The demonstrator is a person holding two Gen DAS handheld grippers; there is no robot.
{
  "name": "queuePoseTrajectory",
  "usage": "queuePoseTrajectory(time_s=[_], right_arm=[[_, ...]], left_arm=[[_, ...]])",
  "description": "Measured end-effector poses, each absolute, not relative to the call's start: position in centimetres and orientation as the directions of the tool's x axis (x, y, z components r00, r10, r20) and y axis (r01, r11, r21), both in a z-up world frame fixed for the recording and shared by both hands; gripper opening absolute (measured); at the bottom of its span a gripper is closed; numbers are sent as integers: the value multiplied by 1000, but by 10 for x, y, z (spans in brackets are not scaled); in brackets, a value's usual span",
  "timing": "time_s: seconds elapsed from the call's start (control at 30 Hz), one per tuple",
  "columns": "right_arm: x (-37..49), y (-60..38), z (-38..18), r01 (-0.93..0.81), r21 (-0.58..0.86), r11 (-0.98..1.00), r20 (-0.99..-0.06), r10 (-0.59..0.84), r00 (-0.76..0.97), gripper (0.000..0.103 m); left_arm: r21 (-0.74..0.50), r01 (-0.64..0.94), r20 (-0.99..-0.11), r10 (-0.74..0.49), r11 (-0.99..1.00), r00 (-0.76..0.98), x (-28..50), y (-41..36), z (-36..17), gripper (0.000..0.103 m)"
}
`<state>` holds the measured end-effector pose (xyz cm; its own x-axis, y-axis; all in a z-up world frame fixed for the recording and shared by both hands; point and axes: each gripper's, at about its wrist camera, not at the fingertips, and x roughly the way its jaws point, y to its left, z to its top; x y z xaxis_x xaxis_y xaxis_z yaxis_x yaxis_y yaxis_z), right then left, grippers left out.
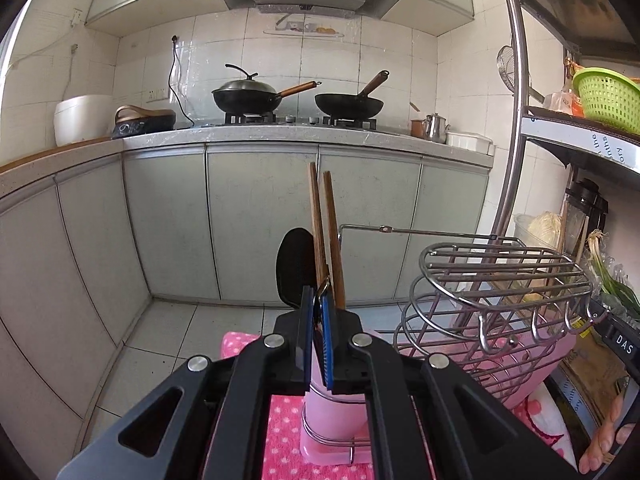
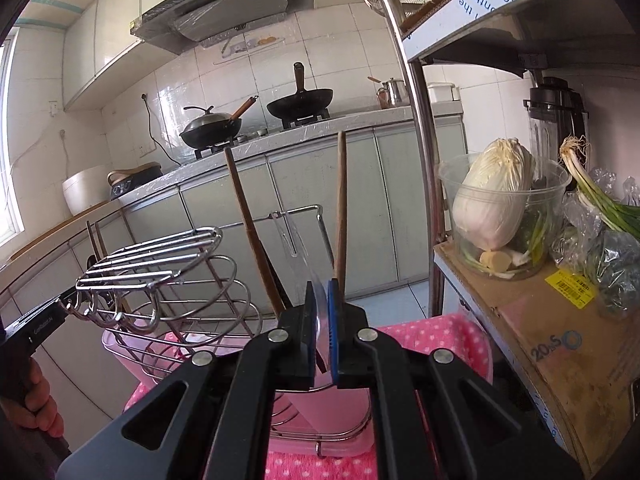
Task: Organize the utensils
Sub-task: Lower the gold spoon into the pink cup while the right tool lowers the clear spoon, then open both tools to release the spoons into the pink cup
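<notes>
Pink dotted towel underlies wire rack; tiled kitchen behind.

A pink utensil holder is seen upright in a wire rack on a pink dotted towel. Two wooden handles and a black spatula are stood in it. A clear plastic utensil is seen tilted above another pink holder.

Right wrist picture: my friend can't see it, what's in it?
The right tongs are shut on a clear plastic utensil above a pink holder. Wooden sticks stand in it, beside a metal rack.
</notes>
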<state>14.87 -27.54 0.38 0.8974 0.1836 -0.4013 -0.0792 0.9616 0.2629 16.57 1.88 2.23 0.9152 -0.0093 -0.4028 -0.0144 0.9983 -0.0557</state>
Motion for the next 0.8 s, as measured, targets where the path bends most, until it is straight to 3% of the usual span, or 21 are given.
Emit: queuePoseTrajectory(time_s=[0.47, 0.5, 0.53, 0.6, 0.63, 0.8], right_arm=[[149, -273, 2, -81, 264, 961, -450, 197, 871, 6], [150, -273, 3, -83, 268, 960, -456, 203, 866, 10], [149, -273, 4, -83, 270, 959, -460, 204, 864, 20], [147, -274, 5, -81, 276, 958, -458, 204, 865, 39], [145, -275, 6, -80, 281, 956, -452, 206, 868, 43], [137, -277, 9, -76, 279, 957, -448, 200, 871, 44]], left_arm=[[-81, 2, -455, -38, 997, 890, 172, 22, 15, 8], [-80, 3, -457, -39, 997, 889, 172, 22, 16, 14], [-83, 4, -456, -41, 997, 889, 171, 22, 17, 26], [-93, -1, -443, -41, 996, 896, 168, 24, 20, 37], [-96, 5, -436, -46, 995, 899, 166, 25, 22, 40], [-97, 12, -416, -52, 995, 908, 158, 24, 29, 43]])
